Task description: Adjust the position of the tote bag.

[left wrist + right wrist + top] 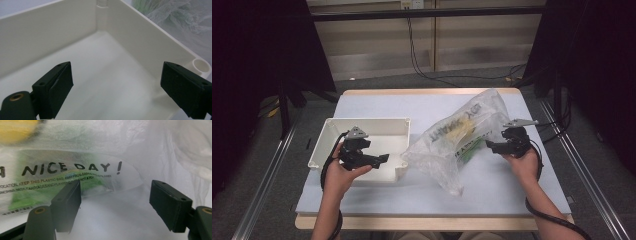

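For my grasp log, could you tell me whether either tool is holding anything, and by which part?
Nothing is held. The left tool is open over the white bin; the right tool is open facing the plastic bag.

One table (492, 192) stands here, covered in white. On it sit one white box (328, 131) and one clear plastic bag (439, 150). The box has four walls and no lid. The bag carries two sets of printed words, one in yellow (447, 127) and one in black (66, 168). Inside the bag show one yellow thing (464, 131) and one green thing (466, 156), both blurred by the plastic. Two grippers are in view, the left gripper (384, 158) and the right gripper (488, 144), one held in each of two hands, and each has two black jaws. Two cables hang down the wall (422, 60) behind the table.
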`<action>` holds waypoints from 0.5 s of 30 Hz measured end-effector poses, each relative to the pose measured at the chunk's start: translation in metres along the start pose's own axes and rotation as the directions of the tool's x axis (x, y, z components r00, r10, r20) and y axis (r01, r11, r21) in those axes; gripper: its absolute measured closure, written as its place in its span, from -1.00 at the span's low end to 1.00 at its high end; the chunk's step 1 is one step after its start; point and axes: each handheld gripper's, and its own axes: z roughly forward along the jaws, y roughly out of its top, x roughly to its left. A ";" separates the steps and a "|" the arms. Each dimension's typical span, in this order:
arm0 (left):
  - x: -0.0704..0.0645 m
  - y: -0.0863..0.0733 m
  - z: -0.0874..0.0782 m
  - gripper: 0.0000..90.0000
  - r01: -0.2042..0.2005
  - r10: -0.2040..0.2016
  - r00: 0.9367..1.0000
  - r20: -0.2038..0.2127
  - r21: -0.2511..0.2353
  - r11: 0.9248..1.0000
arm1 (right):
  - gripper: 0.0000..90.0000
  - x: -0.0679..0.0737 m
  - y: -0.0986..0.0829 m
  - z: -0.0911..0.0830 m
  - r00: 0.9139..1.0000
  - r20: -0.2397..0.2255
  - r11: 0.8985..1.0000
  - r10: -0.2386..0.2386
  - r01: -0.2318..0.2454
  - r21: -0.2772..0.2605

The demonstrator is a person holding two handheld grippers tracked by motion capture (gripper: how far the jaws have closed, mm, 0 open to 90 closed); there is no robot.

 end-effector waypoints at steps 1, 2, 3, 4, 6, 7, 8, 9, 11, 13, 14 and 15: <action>0.000 0.000 0.000 -0.77 0.003 -0.003 1.000 0.001 -0.001 1.000 | -0.45 0.000 0.000 0.001 1.000 0.001 1.000 -0.007 0.007 0.002; 0.000 0.000 0.000 -0.76 -0.003 0.003 1.000 -0.001 0.001 1.000 | -0.48 0.001 0.001 0.003 1.000 0.005 1.000 -0.004 0.004 0.008; 0.000 0.000 0.000 -0.76 -0.004 0.004 1.000 -0.001 0.001 1.000 | -0.49 0.000 0.001 0.005 1.000 0.007 1.000 -0.011 0.011 0.016; 0.000 0.000 0.000 -0.76 -0.004 0.004 1.000 -0.001 0.001 1.000 | -0.49 0.000 0.001 0.005 1.000 0.007 1.000 -0.011 0.011 0.016; 0.001 0.000 0.001 -0.76 -0.006 0.006 1.000 -0.001 0.005 1.000 | -0.52 -0.002 0.003 0.007 1.000 0.006 1.000 -0.009 0.009 0.018; 0.000 0.000 0.001 -0.76 -0.004 0.004 1.000 0.000 0.004 1.000 | -0.57 -0.003 0.005 0.009 1.000 0.009 1.000 -0.015 0.015 0.017; 0.001 0.000 0.002 -0.76 0.004 -0.004 1.000 0.011 -0.003 1.000 | -0.63 -0.006 0.007 0.011 1.000 0.016 1.000 -0.003 0.002 0.024; 0.001 0.000 0.002 -0.76 0.003 -0.003 1.000 0.009 -0.001 1.000 | -0.64 -0.007 0.008 0.012 1.000 0.014 1.000 -0.006 0.006 0.020; 0.000 0.001 0.001 -0.76 0.002 -0.002 1.000 0.004 -0.001 1.000 | -0.67 -0.009 0.011 0.014 1.000 0.018 1.000 -0.010 0.010 0.014; 0.000 0.001 0.002 -0.76 0.002 -0.002 1.000 0.008 -0.010 1.000 | -0.70 -0.009 0.013 0.014 1.000 0.026 1.000 -0.015 0.015 0.012; 0.000 0.002 0.000 -0.76 -0.009 0.009 1.000 0.001 0.003 1.000 | -0.72 -0.011 0.015 0.018 0.999 0.027 0.999 -0.044 0.044 0.019; 0.000 0.002 0.000 -0.76 -0.009 0.009 1.000 0.001 0.003 1.000 | -0.72 -0.011 0.015 0.018 0.999 0.027 0.999 -0.044 0.044 0.019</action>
